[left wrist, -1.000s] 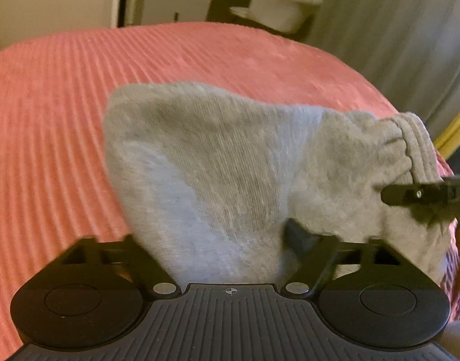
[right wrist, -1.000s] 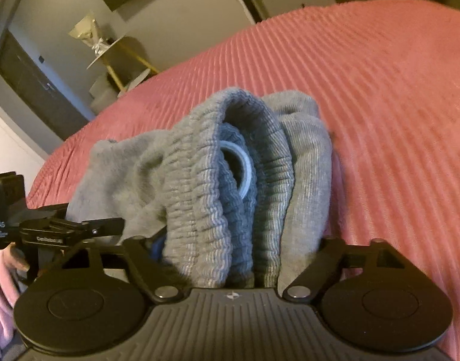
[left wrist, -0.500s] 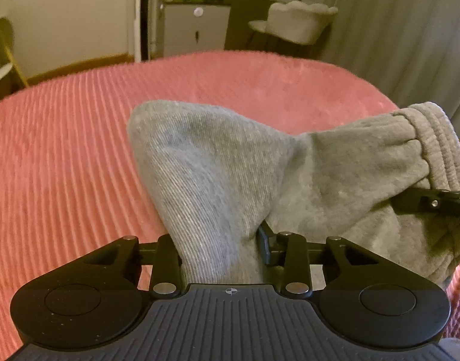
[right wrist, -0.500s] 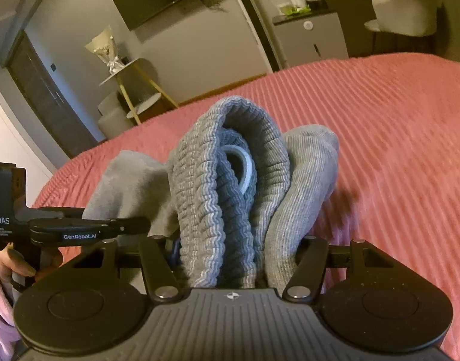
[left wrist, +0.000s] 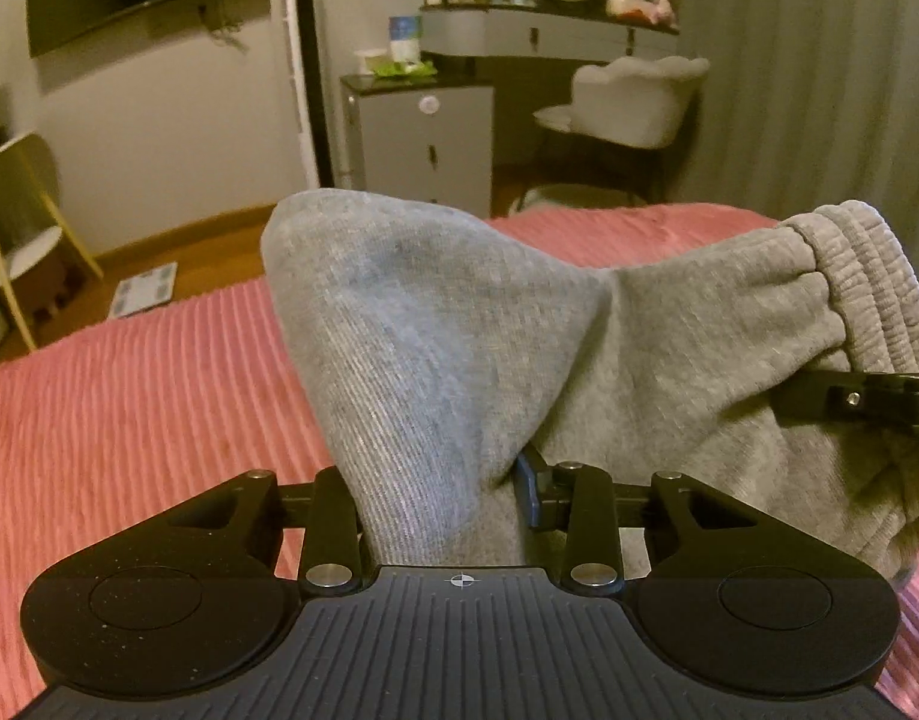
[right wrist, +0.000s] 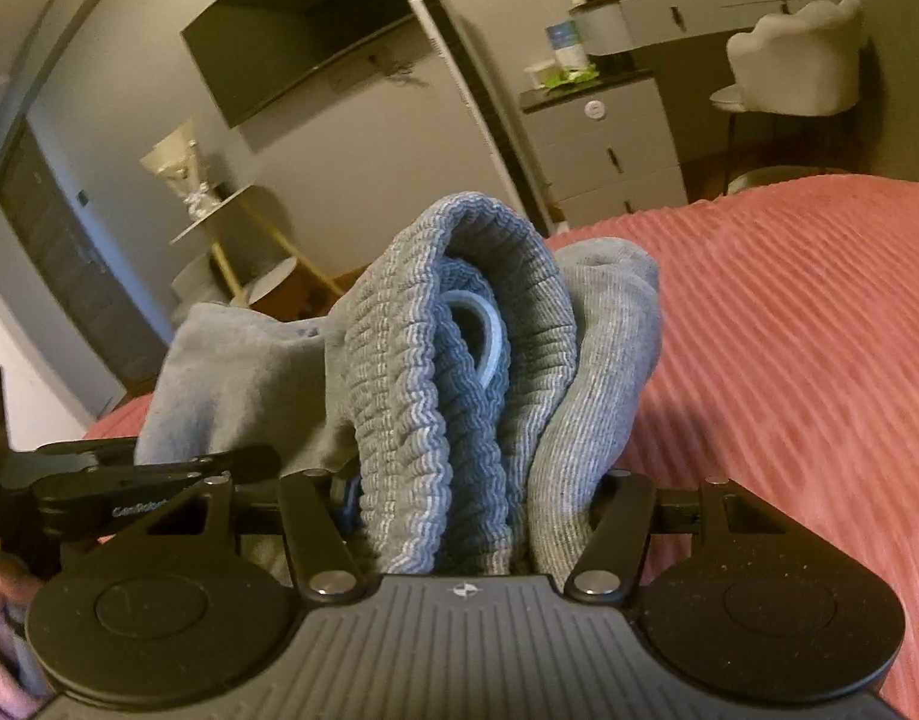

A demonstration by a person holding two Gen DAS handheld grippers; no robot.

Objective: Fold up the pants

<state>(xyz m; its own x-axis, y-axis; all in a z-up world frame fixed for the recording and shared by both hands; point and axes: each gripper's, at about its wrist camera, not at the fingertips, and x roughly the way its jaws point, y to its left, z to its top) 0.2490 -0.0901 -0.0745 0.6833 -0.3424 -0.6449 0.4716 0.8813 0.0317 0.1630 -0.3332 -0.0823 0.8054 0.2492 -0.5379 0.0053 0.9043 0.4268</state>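
I hold grey sweatpants (left wrist: 459,348) lifted above the pink ribbed bedspread (left wrist: 129,396). My left gripper (left wrist: 438,504) pinches plain fabric; my right gripper (right wrist: 471,516) clamps the bunched elastic waistband (right wrist: 411,396). I judge this mid-fold: next, lay them down flat.

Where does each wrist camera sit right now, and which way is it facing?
Left wrist: on the left gripper, facing along its fingers across the pink bedspread toward the dresser; shut on plain fabric of the grey pants. The right gripper's finger enters at right.
Right wrist: on the right gripper, facing the wall TV; shut on the ribbed waistband. The left gripper shows at left.
Shared: pants, bedspread, dresser, TV.
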